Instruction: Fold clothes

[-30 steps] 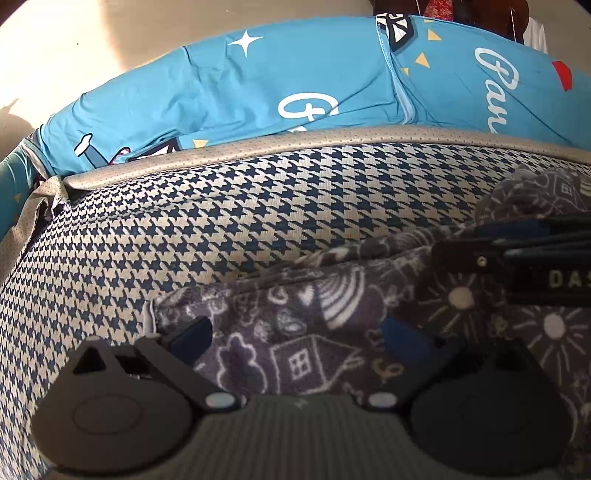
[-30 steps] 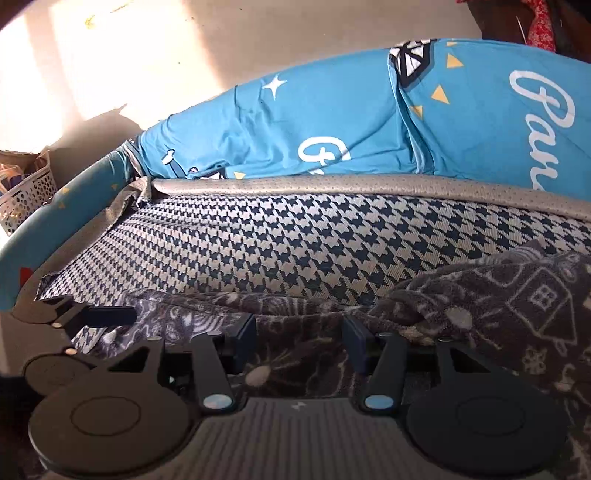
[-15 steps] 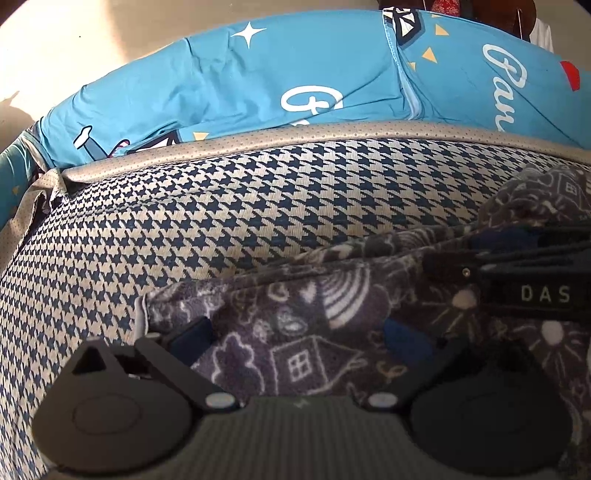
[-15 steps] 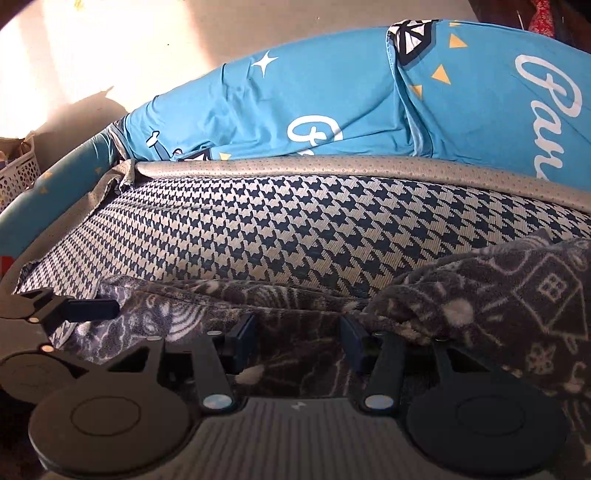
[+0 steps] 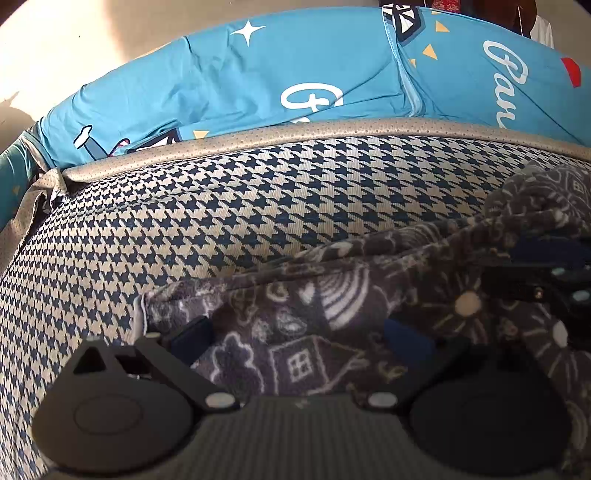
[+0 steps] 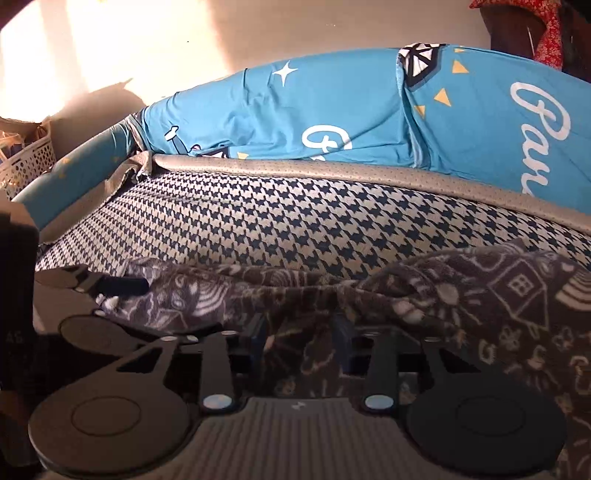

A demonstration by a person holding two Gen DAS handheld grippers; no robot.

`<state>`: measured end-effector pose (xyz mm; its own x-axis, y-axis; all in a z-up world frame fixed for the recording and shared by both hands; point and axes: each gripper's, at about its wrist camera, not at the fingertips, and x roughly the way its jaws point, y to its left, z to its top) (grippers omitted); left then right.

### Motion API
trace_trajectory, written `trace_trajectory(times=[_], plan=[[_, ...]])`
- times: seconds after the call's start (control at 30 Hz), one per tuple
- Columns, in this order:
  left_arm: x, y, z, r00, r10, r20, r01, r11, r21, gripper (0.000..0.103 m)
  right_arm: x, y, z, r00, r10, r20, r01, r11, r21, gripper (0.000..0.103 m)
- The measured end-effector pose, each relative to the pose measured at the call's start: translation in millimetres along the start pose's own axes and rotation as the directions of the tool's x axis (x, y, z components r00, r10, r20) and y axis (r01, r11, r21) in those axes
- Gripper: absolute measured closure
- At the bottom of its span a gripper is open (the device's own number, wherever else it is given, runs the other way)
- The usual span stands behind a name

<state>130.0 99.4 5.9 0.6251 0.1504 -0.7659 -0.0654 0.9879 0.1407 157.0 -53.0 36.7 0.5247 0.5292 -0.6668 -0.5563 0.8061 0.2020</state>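
Observation:
A dark grey fleece garment (image 5: 332, 314) with white doodle print lies on the houndstooth mattress (image 5: 221, 229). My left gripper (image 5: 297, 339) is open near the garment's left corner. Its blue pads (image 5: 188, 338) stand wide apart and cloth lies flat between them. In the right wrist view the same garment (image 6: 498, 295) bunches up at my right gripper (image 6: 300, 332), whose jaws stand narrow and shut on a fold of it. Each gripper shows in the other's view: the right gripper (image 5: 535, 288) at the far right, the left gripper (image 6: 92, 284) at the far left.
A blue printed sheet (image 5: 295, 74) covers a long bolster behind the mattress, beyond a grey perforated border (image 5: 295, 129). A white lattice basket (image 6: 26, 162) stands at the far left by the pale wall (image 6: 147, 44). Dark and red items (image 6: 535, 33) sit at the back right.
The two grippers have drifted slightly apart along the garment's edge, and the right wrist view has risen a little. The jaw gaps look unchanged.

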Motion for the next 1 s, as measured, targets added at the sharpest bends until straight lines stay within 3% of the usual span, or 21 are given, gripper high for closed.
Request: trace_trajectory(times=[0.07, 0.1, 0.3, 0.57, 1.0], plan=[[-0.3, 0.1, -0.5, 1.000, 0.001, 0.001, -0.001, 1.000, 0.000, 0.000, -1.9, -2.6, -2.6, 1.000, -0.008, -0.002, 0.008, 1.000, -0.002, 0.086], [-0.6, 0.1, -0.7, 1.000, 0.002, 0.002, -0.002, 1.000, 0.001, 0.000, -2.7, -3.1, -3.4, 1.000, -0.010, -0.001, 0.010, 1.000, -0.004, 0.087], [-1.2, -0.3, -1.4, 1.000, 0.004, 0.006, -0.004, 1.000, 0.005, 0.000, -0.3, -2.8, -3.1, 1.000, -0.009, 0.008, 0.009, 1.000, -0.008, 0.087], [-0.4, 2.4, -2.2, 1.000, -0.007, 0.006, 0.007, 1.000, 0.004, 0.000, 5.8, -4.1, -9.1, 0.998, -0.026, -0.054, 0.028, 0.999, 0.028, 0.091], [-1.0, 0.4, -3.1, 1.000, -0.004, 0.016, 0.003, 1.000, 0.009, 0.000, -28.3, 28.7, -56.7, 0.993, -0.054, -0.108, 0.052, 0.998, -0.017, 0.090]])
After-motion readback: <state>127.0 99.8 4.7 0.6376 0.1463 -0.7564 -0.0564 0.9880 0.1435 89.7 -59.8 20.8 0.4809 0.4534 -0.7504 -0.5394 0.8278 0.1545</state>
